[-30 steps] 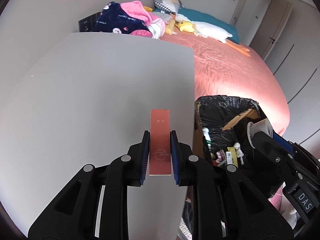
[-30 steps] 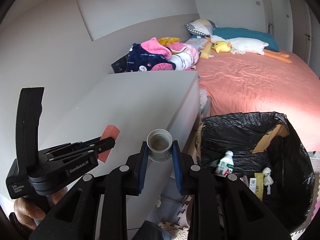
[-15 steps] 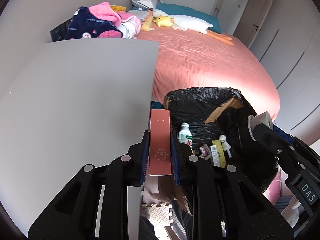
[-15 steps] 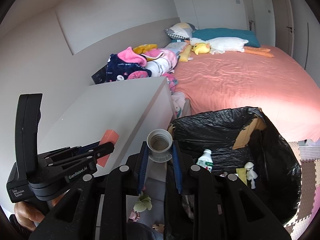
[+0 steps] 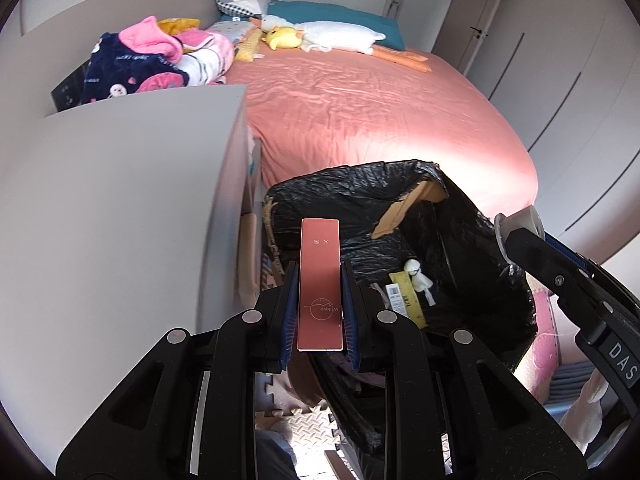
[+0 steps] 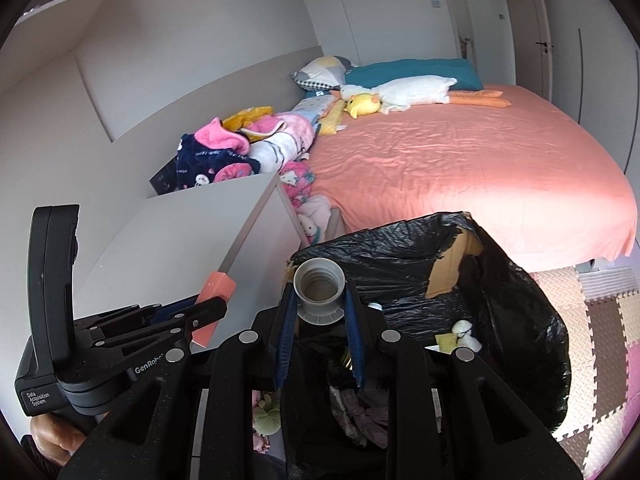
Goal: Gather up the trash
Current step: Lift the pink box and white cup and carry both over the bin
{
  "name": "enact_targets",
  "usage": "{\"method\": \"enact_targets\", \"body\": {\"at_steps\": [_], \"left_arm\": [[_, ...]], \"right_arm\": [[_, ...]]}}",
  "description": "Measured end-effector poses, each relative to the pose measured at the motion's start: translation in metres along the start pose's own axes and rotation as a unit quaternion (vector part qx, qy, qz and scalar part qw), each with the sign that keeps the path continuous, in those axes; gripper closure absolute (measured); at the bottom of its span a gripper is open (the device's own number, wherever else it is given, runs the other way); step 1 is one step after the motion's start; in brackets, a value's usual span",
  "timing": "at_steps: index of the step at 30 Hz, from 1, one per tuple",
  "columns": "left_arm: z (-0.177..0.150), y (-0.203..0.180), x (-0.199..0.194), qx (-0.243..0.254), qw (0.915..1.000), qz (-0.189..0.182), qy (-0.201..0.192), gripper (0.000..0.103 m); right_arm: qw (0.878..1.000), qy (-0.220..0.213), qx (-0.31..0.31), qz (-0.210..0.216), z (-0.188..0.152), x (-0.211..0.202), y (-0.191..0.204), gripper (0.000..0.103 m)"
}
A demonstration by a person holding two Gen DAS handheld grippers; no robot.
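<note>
1. step in hand: carrying trash to the black-lined bin (image 5: 472, 240) beside the bed.
2. left claw (image 5: 319, 304) grips a pink flat box (image 5: 320, 280); right claw (image 6: 320, 312) grips a grey cap (image 6: 319, 282).
3. next: centre both over the opening, then release.

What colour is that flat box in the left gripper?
The flat box is coppery pink; the left wrist view shows it best.

A white goose plush (image 6: 412, 90) lies across the pink bed (image 6: 460, 168) (beside a teal pillow (image 6: 416, 70)).
</note>
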State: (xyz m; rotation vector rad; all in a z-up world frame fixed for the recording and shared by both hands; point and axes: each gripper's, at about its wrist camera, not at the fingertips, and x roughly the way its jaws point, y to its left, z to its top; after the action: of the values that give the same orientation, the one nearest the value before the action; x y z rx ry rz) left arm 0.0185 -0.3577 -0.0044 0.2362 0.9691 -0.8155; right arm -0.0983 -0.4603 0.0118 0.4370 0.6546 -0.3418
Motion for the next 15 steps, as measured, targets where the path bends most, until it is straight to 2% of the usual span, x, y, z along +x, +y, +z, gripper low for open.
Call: {"method": "enact_targets", "body": {"at_steps": [15], "left_arm": [[0.012, -0.051, 0.014, 0.057, 0.9976, -0.036, 0.013, 0.083]], "right_arm": [[0.998, -0.017, 0.042, -0.039, 0.004, -0.018, -0.051, 0.078]]}}
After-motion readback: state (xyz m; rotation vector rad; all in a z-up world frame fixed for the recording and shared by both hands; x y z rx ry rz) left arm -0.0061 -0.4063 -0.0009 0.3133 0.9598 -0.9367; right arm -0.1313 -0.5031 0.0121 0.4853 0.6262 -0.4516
